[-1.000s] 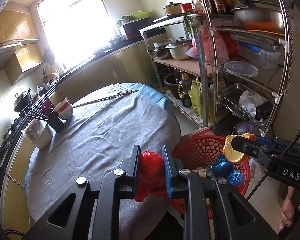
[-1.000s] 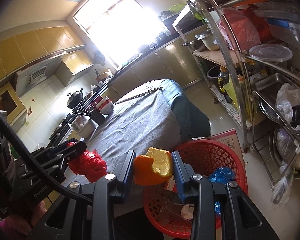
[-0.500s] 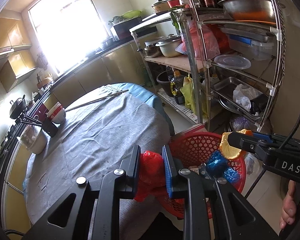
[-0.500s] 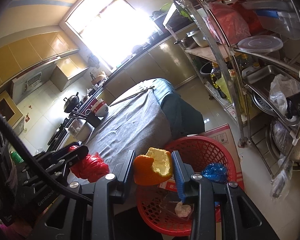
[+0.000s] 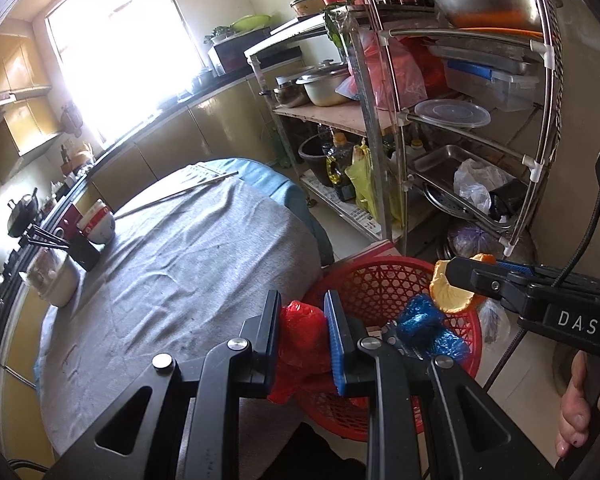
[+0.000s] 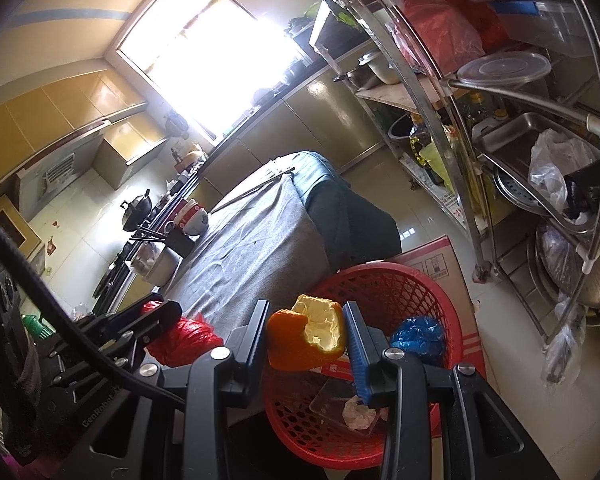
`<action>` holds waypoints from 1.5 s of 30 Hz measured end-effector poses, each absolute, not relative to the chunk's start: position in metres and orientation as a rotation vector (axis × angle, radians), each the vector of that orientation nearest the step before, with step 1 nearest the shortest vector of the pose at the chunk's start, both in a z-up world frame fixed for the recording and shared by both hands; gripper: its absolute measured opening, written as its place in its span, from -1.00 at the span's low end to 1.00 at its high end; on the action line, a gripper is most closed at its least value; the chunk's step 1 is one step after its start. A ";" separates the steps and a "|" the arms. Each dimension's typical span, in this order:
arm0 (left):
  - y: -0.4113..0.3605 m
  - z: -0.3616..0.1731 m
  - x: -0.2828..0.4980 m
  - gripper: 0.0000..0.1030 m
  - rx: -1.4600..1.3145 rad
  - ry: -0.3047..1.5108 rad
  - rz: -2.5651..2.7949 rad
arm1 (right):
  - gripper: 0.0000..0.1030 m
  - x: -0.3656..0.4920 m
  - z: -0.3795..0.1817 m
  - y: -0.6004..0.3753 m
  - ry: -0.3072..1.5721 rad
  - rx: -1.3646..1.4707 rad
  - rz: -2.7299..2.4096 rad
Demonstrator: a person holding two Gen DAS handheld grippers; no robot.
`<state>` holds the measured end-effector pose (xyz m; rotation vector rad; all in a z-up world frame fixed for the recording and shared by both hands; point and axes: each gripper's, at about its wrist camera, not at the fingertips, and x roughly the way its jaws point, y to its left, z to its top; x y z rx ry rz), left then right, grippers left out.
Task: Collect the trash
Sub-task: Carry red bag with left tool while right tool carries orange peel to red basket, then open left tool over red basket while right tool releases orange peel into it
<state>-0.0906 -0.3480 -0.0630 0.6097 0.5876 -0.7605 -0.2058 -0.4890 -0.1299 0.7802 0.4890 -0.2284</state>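
Observation:
My left gripper (image 5: 303,338) is shut on a crumpled red plastic bag (image 5: 302,336) at the near rim of a red mesh basket (image 5: 380,284) on the floor beside the table. My right gripper (image 6: 306,338) is shut on an orange peel (image 6: 306,336) and holds it over the same basket (image 6: 384,284). The peel also shows in the left wrist view (image 5: 450,292), above the basket's right side. A blue crumpled wrapper (image 5: 424,322) and pale scraps (image 6: 358,414) lie inside the basket. The red bag shows in the right wrist view (image 6: 184,338) at the left.
A round table with a grey cloth (image 5: 172,272) holds bowls (image 5: 98,222), a black chopstick holder (image 5: 82,250) and a long metal rod (image 5: 180,194). A steel rack (image 5: 460,128) of pots and bags stands at the right. A red-white cardboard box (image 6: 440,264) sits behind the basket.
Both grippers have moved forward and closer to the basket, still holding the red bag and the orange peel; the basket now sits nearer and larger in both views.

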 end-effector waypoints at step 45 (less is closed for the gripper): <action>-0.285 -0.064 -0.060 0.49 0.507 0.642 -0.671 | 0.18 -0.187 -0.138 -0.477 0.582 0.788 -0.273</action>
